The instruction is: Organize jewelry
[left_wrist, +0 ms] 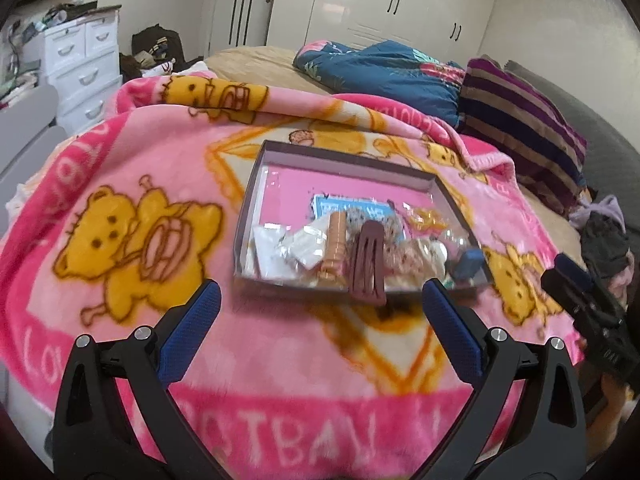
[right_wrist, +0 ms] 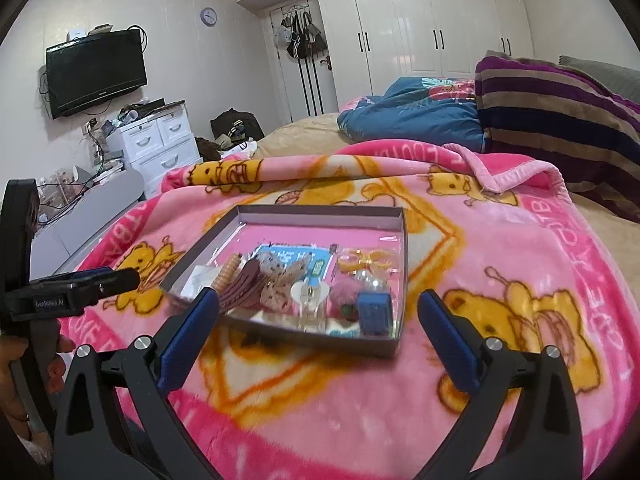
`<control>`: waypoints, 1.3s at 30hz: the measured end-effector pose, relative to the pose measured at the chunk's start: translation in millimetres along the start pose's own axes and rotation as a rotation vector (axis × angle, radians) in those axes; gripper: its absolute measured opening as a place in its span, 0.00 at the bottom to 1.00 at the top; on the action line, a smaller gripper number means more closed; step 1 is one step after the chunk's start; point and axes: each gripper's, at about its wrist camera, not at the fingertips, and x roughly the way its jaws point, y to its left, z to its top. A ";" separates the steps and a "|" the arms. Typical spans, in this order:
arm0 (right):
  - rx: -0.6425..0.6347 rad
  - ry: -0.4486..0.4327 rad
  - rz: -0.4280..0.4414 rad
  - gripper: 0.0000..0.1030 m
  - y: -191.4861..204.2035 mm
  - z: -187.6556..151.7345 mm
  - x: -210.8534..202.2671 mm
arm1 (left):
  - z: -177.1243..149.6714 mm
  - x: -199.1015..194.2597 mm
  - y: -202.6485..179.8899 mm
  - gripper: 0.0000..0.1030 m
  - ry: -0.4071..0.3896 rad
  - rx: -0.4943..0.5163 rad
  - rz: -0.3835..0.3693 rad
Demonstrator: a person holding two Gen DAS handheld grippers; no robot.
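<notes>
A shallow grey box (left_wrist: 344, 156) with a pink floor lies on the pink bear blanket; it also shows in the right wrist view (right_wrist: 320, 211). Inside it lie a maroon hair clip (left_wrist: 367, 265), a tan comb clip (left_wrist: 335, 245), a blue card (left_wrist: 352, 205), yellow rings (right_wrist: 366, 261), a pink pompom (right_wrist: 347, 294) and a small blue box (right_wrist: 375, 312). My left gripper (left_wrist: 322, 300) is open and empty, just in front of the box. My right gripper (right_wrist: 320, 308) is open and empty, its fingers flanking the box's near edge.
The pink blanket (left_wrist: 132, 184) covers the bed. A blue quilt (right_wrist: 416, 114) and a striped purple blanket (right_wrist: 560, 120) lie at the back right. White drawers (right_wrist: 160, 140) and a wall TV (right_wrist: 94, 70) stand to the left. The other gripper shows at each view's edge.
</notes>
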 end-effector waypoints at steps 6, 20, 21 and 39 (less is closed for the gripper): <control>0.012 0.011 -0.005 0.96 5.5 -20.1 -10.6 | -35.2 -10.6 -5.2 0.91 -0.004 0.011 -0.010; 0.024 0.056 -0.022 0.96 13.7 -64.1 -9.9 | -68.6 -3.2 -20.6 0.91 -0.037 0.059 0.001; 0.033 0.058 -0.021 0.96 13.6 -65.6 -9.2 | -69.0 -2.8 -20.5 0.91 -0.034 0.059 0.001; 0.035 0.074 -0.004 0.96 18.6 -70.0 -4.5 | -70.2 2.7 -15.7 0.91 -0.021 0.042 0.000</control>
